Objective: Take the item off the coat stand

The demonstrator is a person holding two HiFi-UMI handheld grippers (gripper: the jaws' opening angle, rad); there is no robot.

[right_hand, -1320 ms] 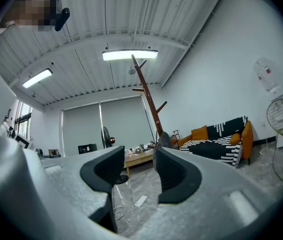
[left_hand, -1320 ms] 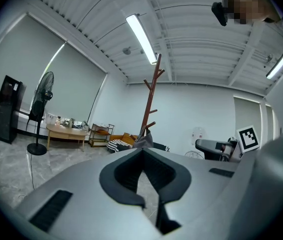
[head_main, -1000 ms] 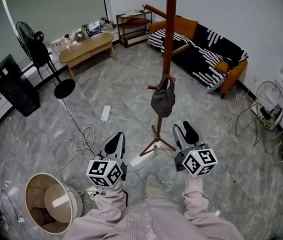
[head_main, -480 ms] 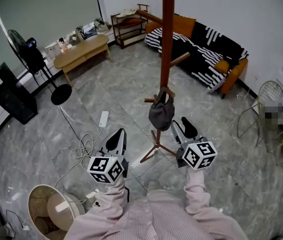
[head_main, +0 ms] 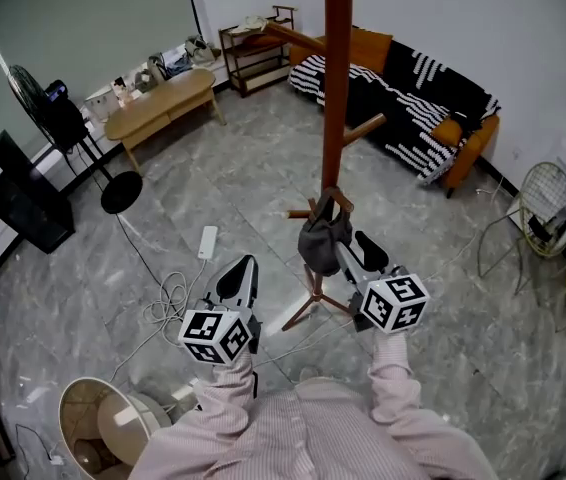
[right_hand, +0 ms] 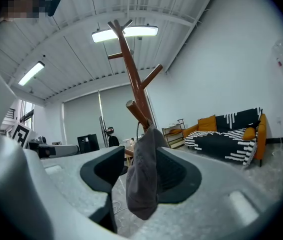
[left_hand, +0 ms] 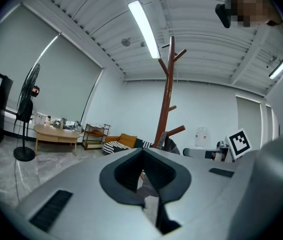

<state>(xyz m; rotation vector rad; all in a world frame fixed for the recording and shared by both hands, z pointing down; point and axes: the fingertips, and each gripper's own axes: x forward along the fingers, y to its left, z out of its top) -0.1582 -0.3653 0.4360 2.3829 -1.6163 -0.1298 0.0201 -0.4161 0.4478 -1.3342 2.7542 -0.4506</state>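
Observation:
A brown wooden coat stand rises from the grey floor just ahead of me. A grey cap hangs from one of its low pegs. My right gripper is open right beside the cap. In the right gripper view the grey cap hangs in the gap of my right gripper, under the stand's peg. My left gripper is held lower to the left, shut and empty, apart from the stand. In the left gripper view the left gripper points toward the coat stand.
The stand's splayed legs are just in front of my grippers. A white power strip and loose cables lie left of them. A round basket is near left. A sofa, low table, fan and wire chair line the room.
I have come closer to the stand. My right gripper has risen and moved forward, so the cap now hangs between its jaws. The left gripper has hardly moved.

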